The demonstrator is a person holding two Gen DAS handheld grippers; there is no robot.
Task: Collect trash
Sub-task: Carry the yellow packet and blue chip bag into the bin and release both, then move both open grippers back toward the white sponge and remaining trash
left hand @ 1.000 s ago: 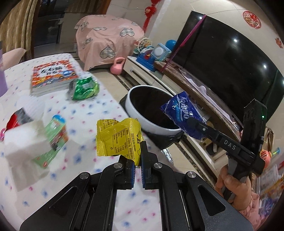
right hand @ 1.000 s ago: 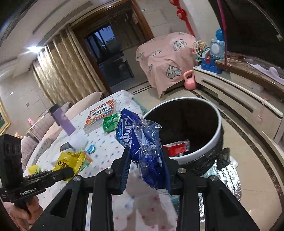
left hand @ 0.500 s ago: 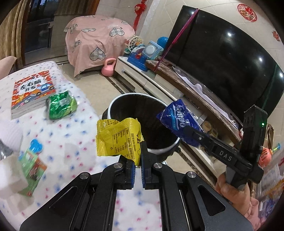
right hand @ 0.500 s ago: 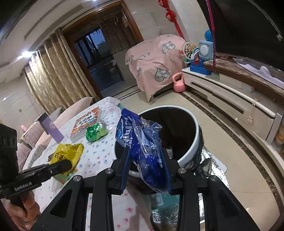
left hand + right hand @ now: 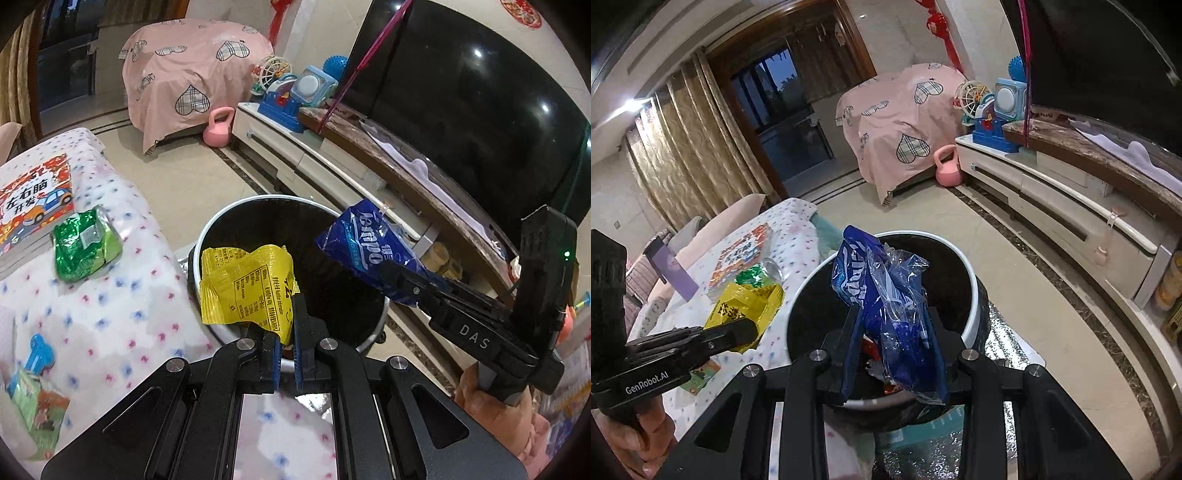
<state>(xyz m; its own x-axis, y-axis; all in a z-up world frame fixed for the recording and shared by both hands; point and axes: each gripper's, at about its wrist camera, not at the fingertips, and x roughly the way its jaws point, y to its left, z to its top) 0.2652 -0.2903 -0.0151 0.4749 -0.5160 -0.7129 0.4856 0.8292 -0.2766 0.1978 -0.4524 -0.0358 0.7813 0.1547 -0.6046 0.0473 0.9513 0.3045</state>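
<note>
Both grippers have swung off the table toward the bin (image 5: pixel 221 225), which now sits under my loads instead of off to the side. Going left to right: my left gripper (image 5: pixel 286 339) is clamped shut on the corner of the yellow wrapper (image 5: pixel 245 284), so it hangs free over the bin's near rim, ready to fall inside. My right gripper (image 5: pixel 894 332) pinches the blue pack (image 5: pixel 886 291) over the bin mouth for the same reason. Both tools tilt down and forward, each held by a hand (image 5: pixel 480 391) from below. A green wrapper (image 5: pixel 86 247) lies on the table (image 5: pixel 122 314), uncollected.
</note>
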